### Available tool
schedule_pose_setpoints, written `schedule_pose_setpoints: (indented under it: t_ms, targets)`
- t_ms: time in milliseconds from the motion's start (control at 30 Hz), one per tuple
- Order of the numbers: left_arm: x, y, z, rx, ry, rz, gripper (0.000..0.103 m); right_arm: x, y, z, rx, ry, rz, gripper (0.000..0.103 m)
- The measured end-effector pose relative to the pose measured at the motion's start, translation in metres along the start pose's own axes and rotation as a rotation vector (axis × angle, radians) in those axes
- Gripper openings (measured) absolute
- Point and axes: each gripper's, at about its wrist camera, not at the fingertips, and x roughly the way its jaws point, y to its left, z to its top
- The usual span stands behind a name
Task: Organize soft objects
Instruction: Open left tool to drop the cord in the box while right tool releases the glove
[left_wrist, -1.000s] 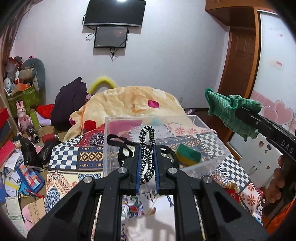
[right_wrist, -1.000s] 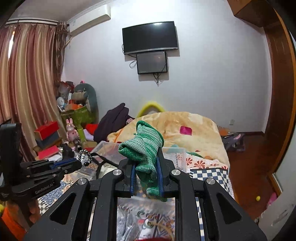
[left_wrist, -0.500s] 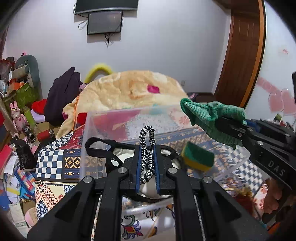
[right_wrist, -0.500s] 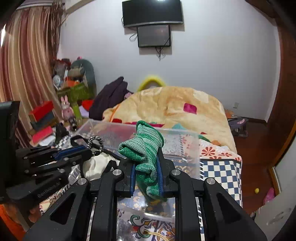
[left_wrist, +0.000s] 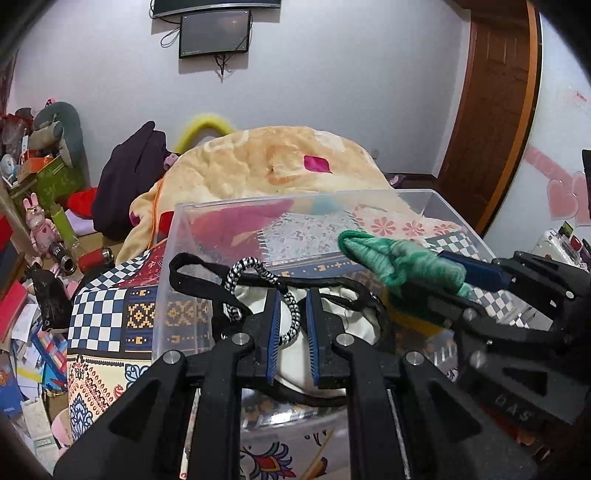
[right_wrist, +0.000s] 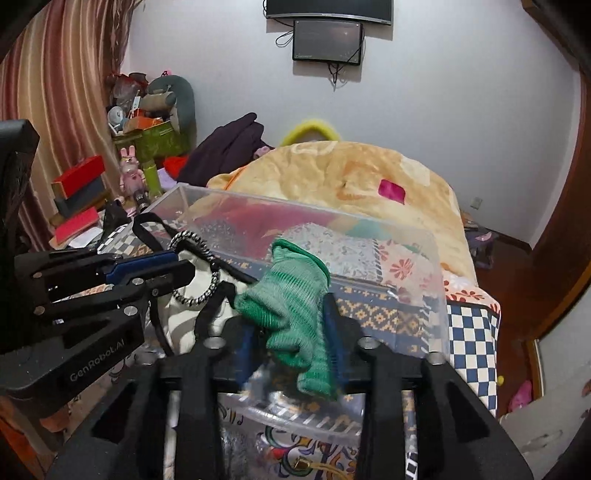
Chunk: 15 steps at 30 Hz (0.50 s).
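Bed: covered by a patchwork spread of checkered and patterned panels, with a peach blanket heaped at its far end and a dark purple garment lying beside that heap. Clear plastic bin: stands on the bed spread, open-topped, walls transparent; it lies directly ahead of both claws. Cream cloth bag: lies inside the bin with black straps looped over the near-left rim. Green knit cloth: bunched, clamped between the blue pads of the right claw, which is closed on it; held over the bin's near wall, lower end hanging past the claw. In the left wrist view the same cloth projects leftward over the bin interior, above the bag. Black-and-white braided cord: a loop running between the fingers of the left claw, whose pads stand slightly apart on either side of it, so that the claw is parted and not pinching; the loop's upper end rests on the bag and straps. Yellow sponge: partly hidden under the right claw, inside the bin. Surroundings: wall-mounted screens on the white wall, striped curtain at left, wooden door at right, pink rabbit figure and red boxes among floor clutter left of the bed.
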Motion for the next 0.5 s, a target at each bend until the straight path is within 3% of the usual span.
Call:
schedule_pose_setpoints:
  t_ms: [200,267,500]
  targets:
    - [-0.021,-0.002,-0.006,0.019,-0.025,-0.008,0.012,-0.018,0.002,-0.004,-0.028,-0.035,-0.017,0.046]
    - [-0.032,-0.003,-0.01,0.025,-0.046,-0.014,0.013,-0.025,0.0,-0.005,-0.031,-0.054,-0.02,0.057]
    - [-0.072,-0.004,-0.023,0.05,-0.099,-0.044,0.031,-0.06,-0.004,-0.015,-0.022,-0.131,-0.006,0.06]
